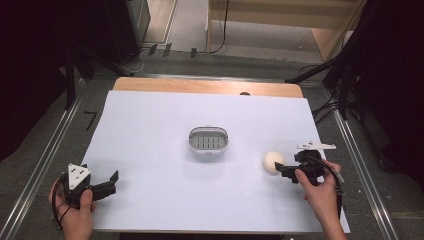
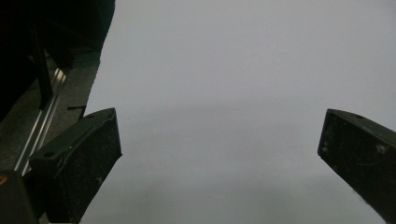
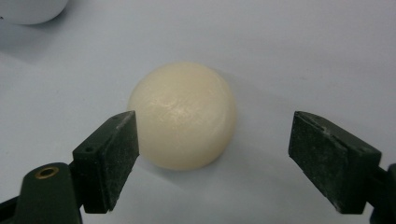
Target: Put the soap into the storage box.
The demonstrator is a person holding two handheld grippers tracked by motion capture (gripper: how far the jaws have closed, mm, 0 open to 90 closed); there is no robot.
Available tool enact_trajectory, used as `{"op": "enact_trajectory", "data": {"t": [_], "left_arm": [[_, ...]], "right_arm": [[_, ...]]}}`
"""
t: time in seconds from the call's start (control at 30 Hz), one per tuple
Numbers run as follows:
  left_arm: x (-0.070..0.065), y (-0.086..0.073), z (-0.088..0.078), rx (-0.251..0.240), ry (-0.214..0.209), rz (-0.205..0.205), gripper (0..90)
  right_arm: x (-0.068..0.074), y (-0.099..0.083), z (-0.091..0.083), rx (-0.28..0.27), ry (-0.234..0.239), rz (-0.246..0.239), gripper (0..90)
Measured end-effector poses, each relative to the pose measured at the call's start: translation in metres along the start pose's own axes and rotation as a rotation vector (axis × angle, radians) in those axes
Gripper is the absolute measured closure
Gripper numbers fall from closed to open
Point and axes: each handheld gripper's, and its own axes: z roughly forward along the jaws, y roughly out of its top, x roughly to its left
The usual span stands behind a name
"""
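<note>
Right now the ball [image 3: 183, 115] looks smooth, round and cream-coloured, with a faint sheen on top. It lies on the white counter [image 1: 150, 130], to the right of the small white basket [image 1: 208, 141] at the middle. The right gripper [image 3: 212, 161] stands open, jaws wide apart; the ball sits just ahead of them, close to the left jaw and not touching either. In the high view the ball [image 1: 273, 162] is just beside that gripper [image 1: 280, 172]. The left gripper [image 1: 114, 181] is also open, well apart from the ball, near the counter's left front corner.
</note>
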Motion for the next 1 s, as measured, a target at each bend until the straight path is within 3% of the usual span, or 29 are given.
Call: {"op": "enact_trajectory", "data": {"t": [0.5,1.0], "left_arm": [[0.000,0.000,0.000,0.003,0.003,0.002,0.0],[0.000,0.000,0.000,0.000,-0.001,-0.002,0.0]], "right_arm": [[0.009,0.007,0.016,0.029,0.031,0.016,14.0],[0.024,0.012,0.034,0.071,-0.022,0.023,16.8]]}}
